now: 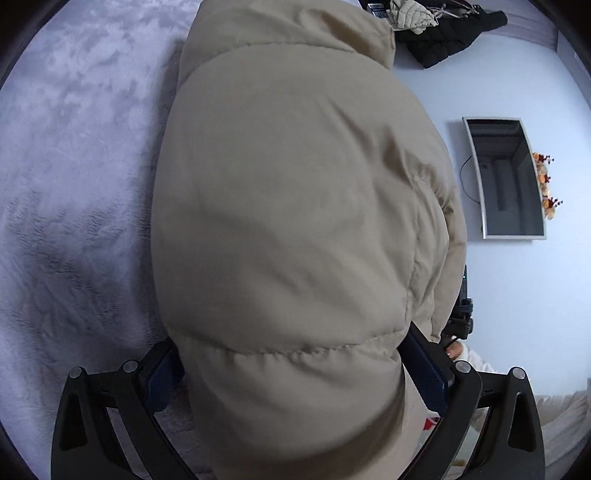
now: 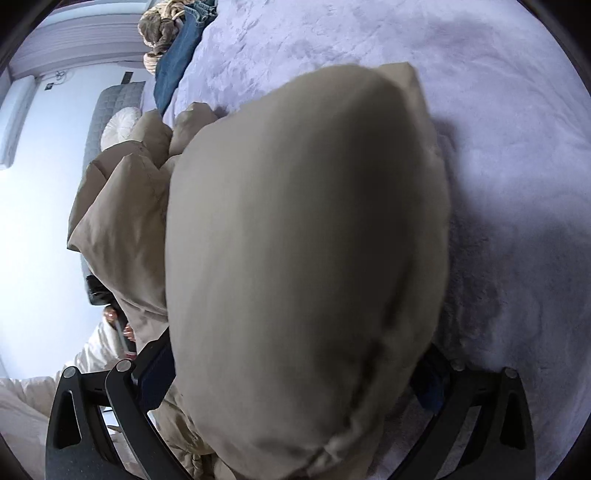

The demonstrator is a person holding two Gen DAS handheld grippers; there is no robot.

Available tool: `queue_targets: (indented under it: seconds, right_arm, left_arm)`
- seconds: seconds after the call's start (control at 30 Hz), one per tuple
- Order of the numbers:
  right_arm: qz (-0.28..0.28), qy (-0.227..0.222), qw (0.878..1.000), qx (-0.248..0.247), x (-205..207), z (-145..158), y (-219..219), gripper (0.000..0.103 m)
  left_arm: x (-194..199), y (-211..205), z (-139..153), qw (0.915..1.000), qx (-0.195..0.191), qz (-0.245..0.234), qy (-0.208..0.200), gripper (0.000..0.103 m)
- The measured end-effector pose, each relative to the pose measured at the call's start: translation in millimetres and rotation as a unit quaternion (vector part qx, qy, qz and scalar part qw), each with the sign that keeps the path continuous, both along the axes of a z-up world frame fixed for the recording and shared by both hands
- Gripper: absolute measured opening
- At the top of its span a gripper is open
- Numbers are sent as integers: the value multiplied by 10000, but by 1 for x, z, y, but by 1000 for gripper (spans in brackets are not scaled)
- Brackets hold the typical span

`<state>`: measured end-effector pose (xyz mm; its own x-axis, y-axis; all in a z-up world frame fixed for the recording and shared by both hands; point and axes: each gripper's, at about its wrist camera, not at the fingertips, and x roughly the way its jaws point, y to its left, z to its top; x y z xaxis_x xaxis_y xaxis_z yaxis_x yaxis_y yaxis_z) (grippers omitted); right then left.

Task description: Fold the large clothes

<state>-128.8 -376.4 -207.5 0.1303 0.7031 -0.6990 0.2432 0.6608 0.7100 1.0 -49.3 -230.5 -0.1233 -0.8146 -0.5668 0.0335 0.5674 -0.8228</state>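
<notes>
A beige puffer jacket [image 1: 295, 221] fills the left wrist view, lifted over a pale lilac fluffy blanket [image 1: 74, 184]. My left gripper [image 1: 295, 373] is shut on a thick quilted fold of it, with blue pads [image 1: 164, 376] pressing in on both sides. In the right wrist view the same jacket [image 2: 303, 258] bulges between the fingers. My right gripper [image 2: 295, 373] is shut on another bulky part of it. More of the jacket [image 2: 125, 206] hangs to the left. The fingertips are hidden in the fabric.
A black garment and a cream one [image 1: 443, 33] lie at the far end of the bed. Blue jeans [image 2: 177, 59] and a brown fluffy item [image 2: 159, 29] lie at the blanket's edge [image 2: 480, 147]. A wall mirror [image 1: 506, 177] and a grey headboard [image 2: 107, 110] show beyond.
</notes>
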Motion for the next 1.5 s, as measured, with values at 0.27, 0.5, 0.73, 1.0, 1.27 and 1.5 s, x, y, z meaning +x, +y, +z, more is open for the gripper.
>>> queue_targets:
  seconds: [0.27, 0.5, 0.73, 1.0, 1.27, 1.5]
  right_arm:
    - [-12, 43, 9999, 103, 21, -9, 15, 103]
    - [-550, 159, 9980, 266, 11, 11, 12, 66]
    - [-429, -182, 9988, 144, 19, 53, 26, 52]
    - [-474, -556, 9973, 12, 68, 81, 72, 52]
    - [-507, -755, 9958, -84, 149, 74, 140, 52]
    - [-446, -569, 9969, -311, 219, 38, 176, 52]
  left_arm:
    - [-9, -27, 17, 9965, 764, 108, -312, 103]
    - [-24, -47, 64, 9838, 1434, 90, -1071, 78]
    - [-14, -30, 108, 9797, 1376, 200, -1447, 77]
    - [28, 29, 138, 9714, 1507, 251, -1819, 77]
    - [91, 120, 136, 9624, 1843, 474, -1937, 77]
    - [127, 165, 83, 9535, 2383, 804, -1662, 78]
